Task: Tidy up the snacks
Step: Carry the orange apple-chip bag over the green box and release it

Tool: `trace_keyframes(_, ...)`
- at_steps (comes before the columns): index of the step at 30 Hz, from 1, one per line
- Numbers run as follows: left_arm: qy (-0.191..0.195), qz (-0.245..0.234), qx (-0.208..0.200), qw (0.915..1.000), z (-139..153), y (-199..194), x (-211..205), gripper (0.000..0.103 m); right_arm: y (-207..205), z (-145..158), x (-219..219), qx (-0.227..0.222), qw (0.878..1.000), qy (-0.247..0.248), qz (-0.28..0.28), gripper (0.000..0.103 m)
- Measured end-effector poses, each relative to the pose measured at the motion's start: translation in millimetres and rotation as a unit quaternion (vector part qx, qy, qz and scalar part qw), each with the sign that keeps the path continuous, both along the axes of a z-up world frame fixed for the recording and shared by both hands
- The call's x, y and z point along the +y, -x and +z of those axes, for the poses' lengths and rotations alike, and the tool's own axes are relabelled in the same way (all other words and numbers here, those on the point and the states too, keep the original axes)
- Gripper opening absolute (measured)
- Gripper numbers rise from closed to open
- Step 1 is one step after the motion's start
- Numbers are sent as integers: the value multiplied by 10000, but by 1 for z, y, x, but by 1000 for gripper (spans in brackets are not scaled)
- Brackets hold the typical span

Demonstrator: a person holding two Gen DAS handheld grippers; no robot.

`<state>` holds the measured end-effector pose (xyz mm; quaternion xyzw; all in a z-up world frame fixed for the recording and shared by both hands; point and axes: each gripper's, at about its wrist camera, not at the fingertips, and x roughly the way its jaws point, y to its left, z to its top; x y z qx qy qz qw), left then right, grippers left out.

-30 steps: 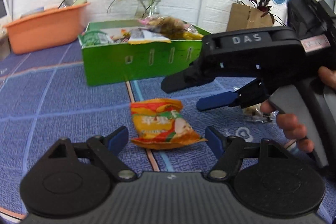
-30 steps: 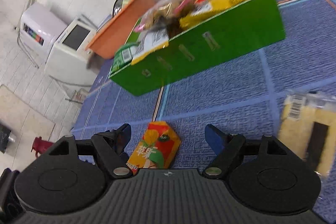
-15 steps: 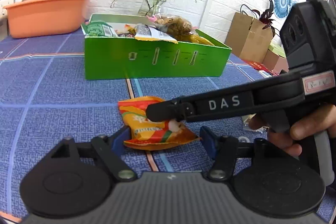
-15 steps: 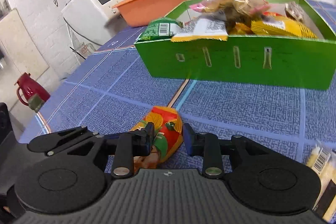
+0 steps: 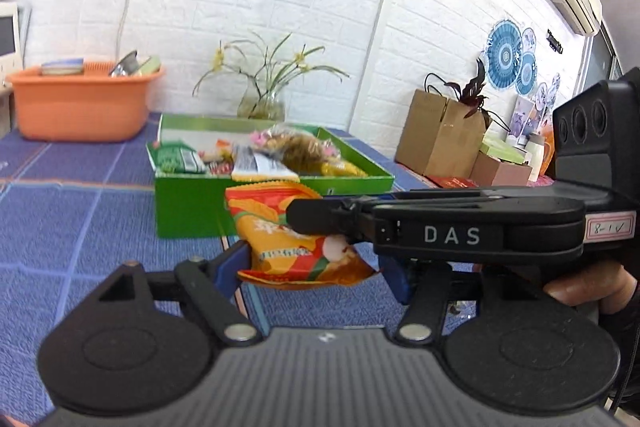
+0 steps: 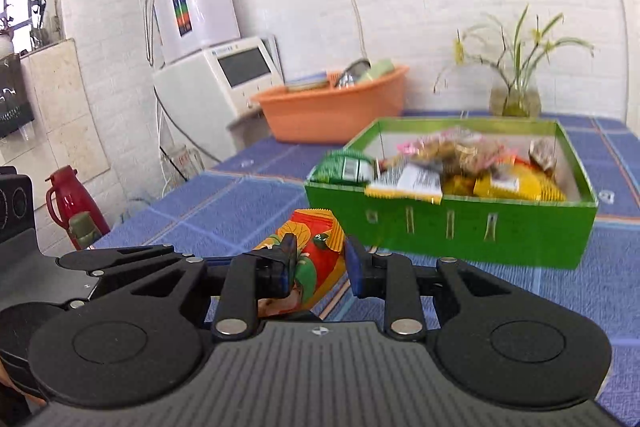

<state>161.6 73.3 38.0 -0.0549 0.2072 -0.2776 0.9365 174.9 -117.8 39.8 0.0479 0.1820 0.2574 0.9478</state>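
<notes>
An orange snack bag (image 5: 288, 247) hangs above the blue tablecloth (image 5: 80, 211), just in front of the green box. My left gripper (image 5: 314, 271) is shut on it, its blue pads pressing the bag's two sides. My right gripper (image 5: 304, 223) reaches in from the right, held by a hand (image 5: 588, 287), and is clamped across the bag's middle. In the right wrist view the right gripper (image 6: 318, 263) pinches the same bag (image 6: 316, 227) between its blue pads. The green box (image 6: 440, 227) behind it holds several snack packs.
An orange basin (image 5: 80, 107) sits at the back left and a glass vase with a plant (image 5: 260, 103) stands behind the green box (image 5: 192, 203). A brown paper bag (image 5: 440, 143) and small boxes stand at the right. A red thermos (image 6: 68, 199) stands on the floor.
The right gripper rolled level and shut on the orange bag. The left gripper's jaws narrowed onto it. Both grippers have raised the bag off the cloth, toward the green box.
</notes>
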Motion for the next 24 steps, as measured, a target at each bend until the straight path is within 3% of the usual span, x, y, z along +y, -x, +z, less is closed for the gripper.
trace_keyframes(8,-297,88,-212,9993,15,-20,0,61,-24,10,1,-119,9997,-194,100,47)
trace_keyframes(11,-527,146,-357,9979,24,-46,-1,62,-52,20,1,-131,9992,-346,155,47)
trace_keyframes(14,-515,170,-346,9979,35,-81,1,63,-85,32,0,-189,9983,-523,157,47)
trace_keyframes(22,-316,506,271,9979,20,-174,-1,63,-144,38,7,-544,9978,-368,113,46)
trace_keyframes(24,-303,589,409,9970,12,-184,-1,65,-149,34,7,-598,9976,-324,97,55)
